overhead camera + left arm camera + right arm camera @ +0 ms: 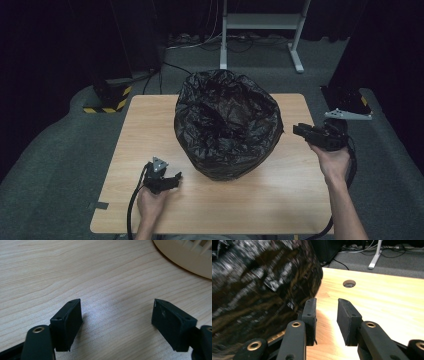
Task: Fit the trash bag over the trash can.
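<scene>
Dark curtains and grey carpet surround the light wooden table (280,200), where a basket lined with a black bin bag (226,125) stands at the centre. At its right side the right gripper (300,131) hangs just beside the bag, jaws narrowly apart with nothing between them. Near the table's front-left, the left gripper (176,178) sits low over bare wood, its 2 jaws spread wide and empty.

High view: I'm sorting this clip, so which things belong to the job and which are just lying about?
Job:
- black bag over a basket
- right gripper, beside the bag
- left gripper, low over the table

Lying about:
- white stand behind
- striped block on the floor
</scene>
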Demonstrator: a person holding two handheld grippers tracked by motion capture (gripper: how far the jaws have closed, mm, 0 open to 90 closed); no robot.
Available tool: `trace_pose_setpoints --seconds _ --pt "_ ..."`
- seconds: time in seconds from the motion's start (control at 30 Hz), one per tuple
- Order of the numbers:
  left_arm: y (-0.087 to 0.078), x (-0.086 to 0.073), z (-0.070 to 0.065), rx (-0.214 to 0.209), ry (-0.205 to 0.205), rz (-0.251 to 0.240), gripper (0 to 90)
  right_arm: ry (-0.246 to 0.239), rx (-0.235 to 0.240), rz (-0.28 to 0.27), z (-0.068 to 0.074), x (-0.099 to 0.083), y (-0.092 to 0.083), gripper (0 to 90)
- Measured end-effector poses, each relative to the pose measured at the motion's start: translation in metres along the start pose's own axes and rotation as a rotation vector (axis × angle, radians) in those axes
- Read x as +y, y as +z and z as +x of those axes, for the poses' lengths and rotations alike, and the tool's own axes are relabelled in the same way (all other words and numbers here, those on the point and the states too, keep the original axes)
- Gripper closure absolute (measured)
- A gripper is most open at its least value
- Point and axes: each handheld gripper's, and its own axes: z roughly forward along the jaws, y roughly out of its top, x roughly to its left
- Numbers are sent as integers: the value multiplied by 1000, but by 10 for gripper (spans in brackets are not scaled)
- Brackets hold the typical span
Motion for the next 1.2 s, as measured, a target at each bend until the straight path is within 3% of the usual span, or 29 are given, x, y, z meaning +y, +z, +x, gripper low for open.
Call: trace_pose_setpoints --seconds 0.3,0.57,1.2 --pt "0 0 0 0 1 0 243 9 -36 23 -5 -27 13 675" --pt "0 0 0 -1 0 0 244 18 -69 -1 -9 -50 18 665" --pt "0 0 0 0 0 0 244 9 -124 73 -17 -94 52 647"
